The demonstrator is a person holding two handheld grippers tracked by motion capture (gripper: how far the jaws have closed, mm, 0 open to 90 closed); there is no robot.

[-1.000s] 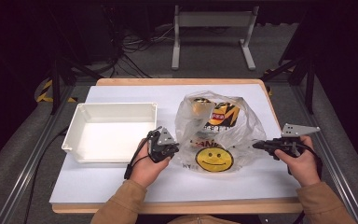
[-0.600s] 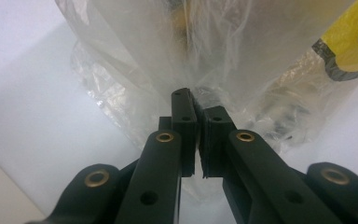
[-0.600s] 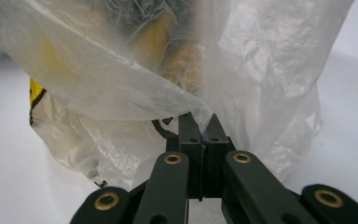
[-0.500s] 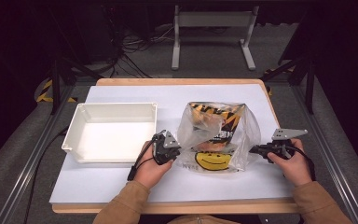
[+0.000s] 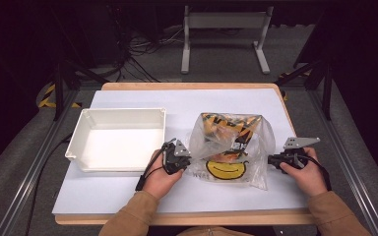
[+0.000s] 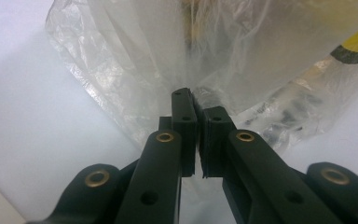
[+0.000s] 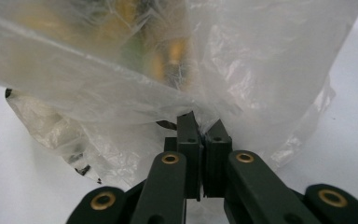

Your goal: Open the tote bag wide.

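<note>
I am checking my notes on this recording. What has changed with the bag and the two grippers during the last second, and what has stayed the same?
The plastic bag was pulled up from a slumped heap into a taller, stretched shape. The right gripper drew slightly toward the person, and the left gripper shifted a little to the right. Both stay shut on the bag's film. The white tray has not moved.

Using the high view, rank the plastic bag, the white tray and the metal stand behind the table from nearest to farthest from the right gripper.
1. The plastic bag: pinched in the right gripper, just to its left.
2. The white tray: across the table on the left, beyond the bag and the left gripper.
3. The metal stand: on the floor behind the table's far edge.
</note>
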